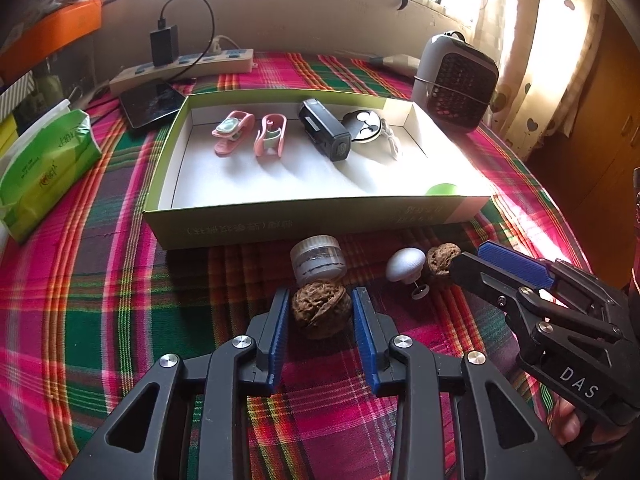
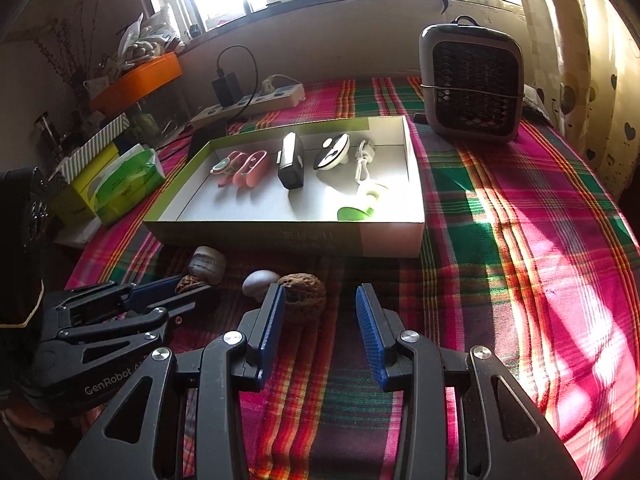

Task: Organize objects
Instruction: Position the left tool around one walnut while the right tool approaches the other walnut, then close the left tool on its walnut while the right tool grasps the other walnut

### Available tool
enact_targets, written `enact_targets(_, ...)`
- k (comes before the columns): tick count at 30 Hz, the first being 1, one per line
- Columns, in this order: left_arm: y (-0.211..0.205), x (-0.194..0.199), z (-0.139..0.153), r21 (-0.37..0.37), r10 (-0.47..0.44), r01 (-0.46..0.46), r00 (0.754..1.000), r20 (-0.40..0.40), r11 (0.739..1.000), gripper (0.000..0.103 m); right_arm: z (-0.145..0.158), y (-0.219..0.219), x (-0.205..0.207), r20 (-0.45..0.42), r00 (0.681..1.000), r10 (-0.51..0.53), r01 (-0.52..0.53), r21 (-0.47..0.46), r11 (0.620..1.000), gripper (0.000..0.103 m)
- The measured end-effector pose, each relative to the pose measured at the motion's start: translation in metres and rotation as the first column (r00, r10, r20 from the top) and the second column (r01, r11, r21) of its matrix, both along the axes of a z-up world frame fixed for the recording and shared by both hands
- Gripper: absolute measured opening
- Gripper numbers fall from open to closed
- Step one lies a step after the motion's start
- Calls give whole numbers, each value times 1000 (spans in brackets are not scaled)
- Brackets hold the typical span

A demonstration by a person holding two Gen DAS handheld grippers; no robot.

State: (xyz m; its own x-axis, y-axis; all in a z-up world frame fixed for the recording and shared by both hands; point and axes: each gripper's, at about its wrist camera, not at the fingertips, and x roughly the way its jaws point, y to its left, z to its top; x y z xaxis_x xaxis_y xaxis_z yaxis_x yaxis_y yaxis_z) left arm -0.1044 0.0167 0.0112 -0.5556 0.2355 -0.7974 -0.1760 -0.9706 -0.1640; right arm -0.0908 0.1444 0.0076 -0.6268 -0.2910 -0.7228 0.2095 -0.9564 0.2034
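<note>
The left claw (image 1: 320, 312) straddles a wrinkled brown walnut (image 1: 320, 314) on the plaid-clothed desk (image 1: 120, 280), its blue pads at the shell's sides; whether they press it I cannot tell. A small lidded clear jar (image 1: 318, 262) sits touching the walnut, before the shallow green cardboard box (image 1: 280, 220). The right claw (image 2: 320, 304) is released, holding nothing, beside a second walnut (image 2: 302, 298).

Both hand-held grippers are black plastic linkages with triangular cut-outs, silver round screws at the pivots and ribbed blue pads on the fingers. The left gripper (image 1: 320, 312) reads "GenRobot" in white along its side, the right gripper (image 2: 320, 316) "DAS".
</note>
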Motion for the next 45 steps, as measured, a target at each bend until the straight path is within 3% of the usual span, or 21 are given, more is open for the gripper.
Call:
enact_targets(12,-21,3,-1,0,29,-29,1000,-5,1000,30,-7,-12,-8,28,1000,13,-13,13,1000,39)
enact_targets(15,-24,2,-2,1,36,-36,999,-6,999,30,-9,-11,-10,34,999,8,-8,11,1000,47)
enact_targets(31,-35,0,-2,10,36,-36,999,-11,999,30,-12,-6,-14,41,999,-10,9,22,1000,48)
enact_targets(33,-35,0,-2,10,35,-35,999,-11,999,30,-12,-6,-13,37,999,-10,9,24,1000,46)
enact_targets(35,-35,0,-2,7,34,-34,999,-14,999,30,-11,-8,-13,33,999,-3,2,30,1000,37)
enact_targets(45,-36,1,-2,4,25,-25,999,-21,1000,30,-10,-9,-12,25,1000,-2,1,46,999,35)
